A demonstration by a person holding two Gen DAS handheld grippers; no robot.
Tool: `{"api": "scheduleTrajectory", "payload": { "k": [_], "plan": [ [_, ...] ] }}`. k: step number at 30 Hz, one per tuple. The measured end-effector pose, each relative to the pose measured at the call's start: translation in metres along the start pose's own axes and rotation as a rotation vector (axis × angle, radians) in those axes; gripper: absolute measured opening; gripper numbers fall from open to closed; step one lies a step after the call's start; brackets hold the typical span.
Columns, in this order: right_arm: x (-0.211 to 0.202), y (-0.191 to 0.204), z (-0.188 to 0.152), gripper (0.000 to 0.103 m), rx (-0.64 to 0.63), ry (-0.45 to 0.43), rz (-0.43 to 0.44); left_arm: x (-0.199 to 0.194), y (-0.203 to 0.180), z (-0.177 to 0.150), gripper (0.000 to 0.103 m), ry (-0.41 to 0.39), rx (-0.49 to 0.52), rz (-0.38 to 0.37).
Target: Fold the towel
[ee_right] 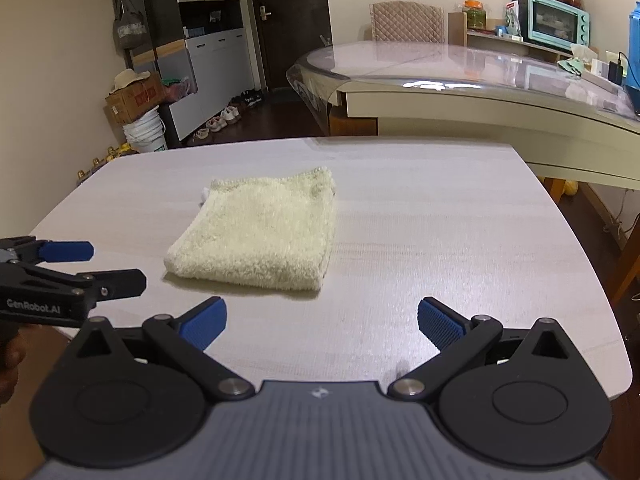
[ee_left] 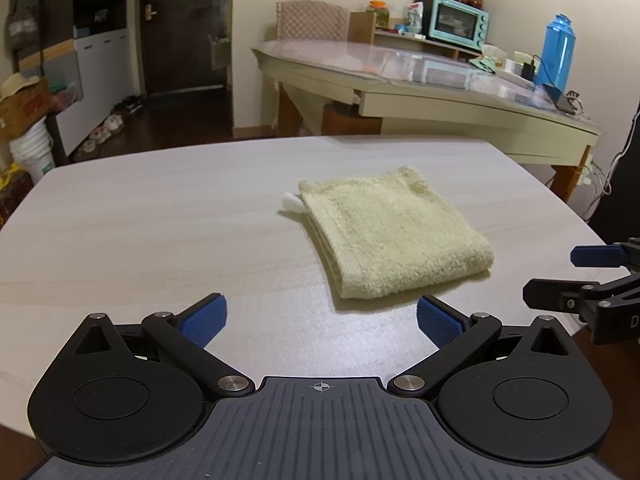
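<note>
A pale yellow towel [ee_left: 394, 236] [ee_right: 262, 232] lies folded into a small thick rectangle on the light wood-grain table [ee_left: 160, 220] [ee_right: 440, 220]. A white tag [ee_left: 291, 201] sticks out at its far left corner. My left gripper [ee_left: 322, 320] is open above the near table edge, just short of the towel, nothing between its blue pads. My right gripper [ee_right: 322, 320] is open too, near and to the right of the towel. Each gripper shows at the other view's side edge, the right gripper [ee_left: 556, 278] and the left gripper [ee_right: 116, 266], jaws apart and empty.
Behind the table stands a glass-topped desk [ee_left: 420, 76] [ee_right: 460, 76] with a teal toaster oven [ee_left: 458, 22], a blue thermos [ee_left: 558, 50] and jars. On the floor at left are a cardboard box on white buckets [ee_right: 136, 116] and shoes [ee_left: 112, 124]. A hand [ee_right: 8, 364] shows at lower left.
</note>
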State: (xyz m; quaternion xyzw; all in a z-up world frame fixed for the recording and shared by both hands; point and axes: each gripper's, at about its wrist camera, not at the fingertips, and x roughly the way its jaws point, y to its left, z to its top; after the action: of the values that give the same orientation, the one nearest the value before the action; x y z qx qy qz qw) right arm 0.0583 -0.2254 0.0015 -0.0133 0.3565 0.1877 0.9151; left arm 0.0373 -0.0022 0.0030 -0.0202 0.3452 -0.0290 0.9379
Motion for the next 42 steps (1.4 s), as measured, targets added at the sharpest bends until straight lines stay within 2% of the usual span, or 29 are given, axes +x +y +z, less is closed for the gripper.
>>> {"api": "scheduleTrajectory", "payload": {
  "k": [14,22,42],
  "plan": [
    [-0.007,0.005,-0.002,0.103,-0.018,-0.02,0.01,-0.008,-0.014,-0.007,0.103,-0.005,-0.002,-0.004],
    [-0.012,-0.01,-0.002,0.103,0.002,-0.031,0.007,-0.003,-0.027,-0.011,0.103,0.012,0.007,-0.02],
    [-0.011,-0.016,-0.003,0.103,-0.012,-0.027,0.012,0.001,-0.038,-0.017,0.103,0.028,0.006,-0.02]
  ]
}}
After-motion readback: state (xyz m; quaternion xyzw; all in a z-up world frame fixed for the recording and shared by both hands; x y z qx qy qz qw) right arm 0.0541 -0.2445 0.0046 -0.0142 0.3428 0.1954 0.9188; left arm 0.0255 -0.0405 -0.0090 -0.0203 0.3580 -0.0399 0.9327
